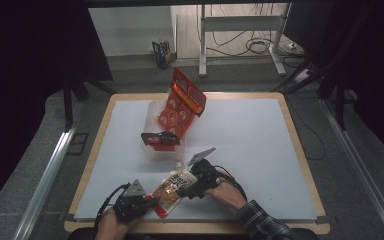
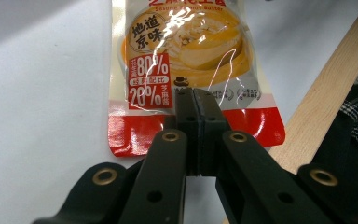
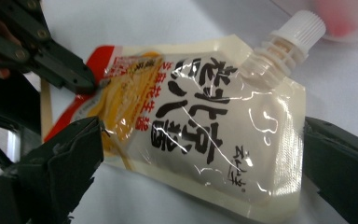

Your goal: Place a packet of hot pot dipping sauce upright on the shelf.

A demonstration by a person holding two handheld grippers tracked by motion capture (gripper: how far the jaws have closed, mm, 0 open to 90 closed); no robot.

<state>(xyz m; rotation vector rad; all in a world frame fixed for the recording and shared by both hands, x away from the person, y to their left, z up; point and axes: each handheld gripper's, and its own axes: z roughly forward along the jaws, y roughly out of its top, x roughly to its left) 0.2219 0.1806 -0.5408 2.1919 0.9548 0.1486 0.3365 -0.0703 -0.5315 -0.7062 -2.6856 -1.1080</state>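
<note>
High view: sauce pouch lay flat on the white table near its 6 o'clock edge, spout cap toward 12 o'clock. Left gripper had its jaws pressed together, pinching the pouch's red bottom seal. Right gripper stood with jaws wide, straddling the pouch's upper half without pressing it. Clear tub with orange packet sat at 12 o'clock of the pouch

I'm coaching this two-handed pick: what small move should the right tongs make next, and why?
Probably close the right tongs on the glossy white-and-orange spouted sauce pouch. Their jaws stand open on either side of it, while the left tongs are shut at its red bottom edge.
</note>
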